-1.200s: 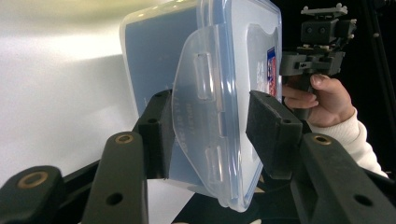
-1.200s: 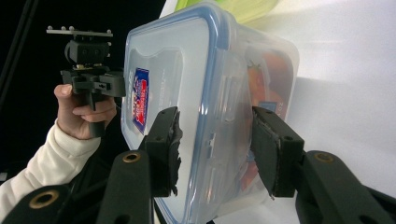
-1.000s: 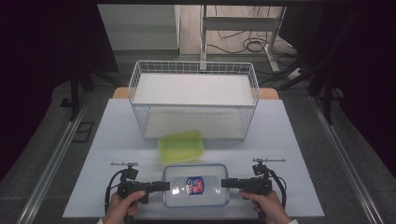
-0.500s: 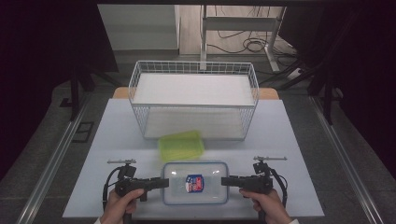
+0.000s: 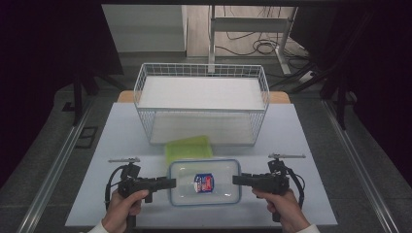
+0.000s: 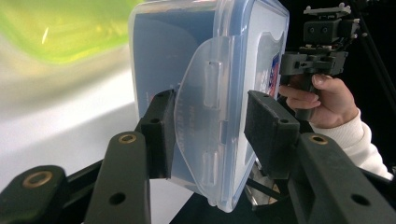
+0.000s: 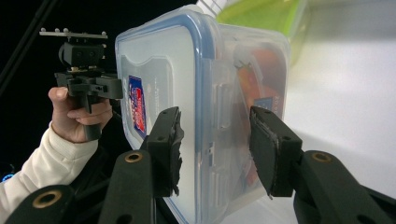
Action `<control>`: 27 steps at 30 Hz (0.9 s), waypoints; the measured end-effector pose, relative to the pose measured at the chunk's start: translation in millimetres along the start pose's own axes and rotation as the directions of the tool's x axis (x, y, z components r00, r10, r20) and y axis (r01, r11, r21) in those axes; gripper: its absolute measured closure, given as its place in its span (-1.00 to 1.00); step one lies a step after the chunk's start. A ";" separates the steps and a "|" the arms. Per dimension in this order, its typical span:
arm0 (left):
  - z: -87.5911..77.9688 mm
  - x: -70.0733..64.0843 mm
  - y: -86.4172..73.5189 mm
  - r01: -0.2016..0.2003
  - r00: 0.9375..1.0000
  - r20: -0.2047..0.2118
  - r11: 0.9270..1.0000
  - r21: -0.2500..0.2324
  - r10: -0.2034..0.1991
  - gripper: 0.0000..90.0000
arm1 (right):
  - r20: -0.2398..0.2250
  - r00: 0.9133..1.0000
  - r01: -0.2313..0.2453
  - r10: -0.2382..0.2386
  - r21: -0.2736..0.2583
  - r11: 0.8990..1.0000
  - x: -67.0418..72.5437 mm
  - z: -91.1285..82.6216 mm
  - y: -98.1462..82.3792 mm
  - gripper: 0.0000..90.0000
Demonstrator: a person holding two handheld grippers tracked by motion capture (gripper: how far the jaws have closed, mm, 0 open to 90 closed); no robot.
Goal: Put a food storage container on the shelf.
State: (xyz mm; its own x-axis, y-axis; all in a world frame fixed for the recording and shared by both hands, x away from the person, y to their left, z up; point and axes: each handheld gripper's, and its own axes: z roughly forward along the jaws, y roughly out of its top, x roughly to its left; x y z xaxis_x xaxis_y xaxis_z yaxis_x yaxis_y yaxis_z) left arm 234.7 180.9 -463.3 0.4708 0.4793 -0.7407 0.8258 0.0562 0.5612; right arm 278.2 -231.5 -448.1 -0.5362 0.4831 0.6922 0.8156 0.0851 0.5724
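Clear lidded food container (image 5: 204,181) with blue seal rim and a red-and-blue label, held between the two tongs, one at each short end. Left tongs (image 5: 171,182) span the end latch flap (image 6: 205,116); right tongs (image 5: 237,179) straddle the opposite end. In the left gripper view the near pad (image 6: 159,133) bears on the container wall, while the far pad looks slightly off the lid, so the grip may be light; hard to be sure at this angle. Green lid (image 5: 188,148) lies on the desk (image 5: 121,141) just beyond the container, between the tongs and the white wire basket (image 5: 201,104).

Judgement: a two-handed carry toward the basket. To do it well, keep both hands level and matched in pace, hold inward pressure even, and lift high enough to pass over the green lid and basket rim.
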 end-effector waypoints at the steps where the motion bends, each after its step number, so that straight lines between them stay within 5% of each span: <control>1: -1.5 -3.2 4.0 -0.007 1.000 -0.003 1.000 -0.004 0.007 0.21 | -0.001 1.000 0.006 -0.006 -0.004 1.000 2.7 -1.7 3.1 0.22; 13: -15.0 -27.9 49.1 -0.085 0.996 -0.013 0.996 -0.033 0.084 0.21 | 0.008 0.996 0.087 -0.087 -0.058 0.995 26.9 -14.8 42.8 0.20; 27: -21.4 -28.9 104.4 -0.126 0.992 -0.003 0.989 -0.075 0.126 0.22 | 0.003 0.991 0.130 -0.131 -0.114 0.985 30.6 -15.6 93.3 0.21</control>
State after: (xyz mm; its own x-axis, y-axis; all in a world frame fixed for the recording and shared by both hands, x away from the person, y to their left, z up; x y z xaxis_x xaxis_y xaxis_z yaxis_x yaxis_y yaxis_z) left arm 300.6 191.7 -375.3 0.5701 0.4852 -0.6630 0.7343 0.0610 0.6761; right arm 334.5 -222.3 -366.7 -0.6373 0.4708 0.6101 0.7089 0.0477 0.7037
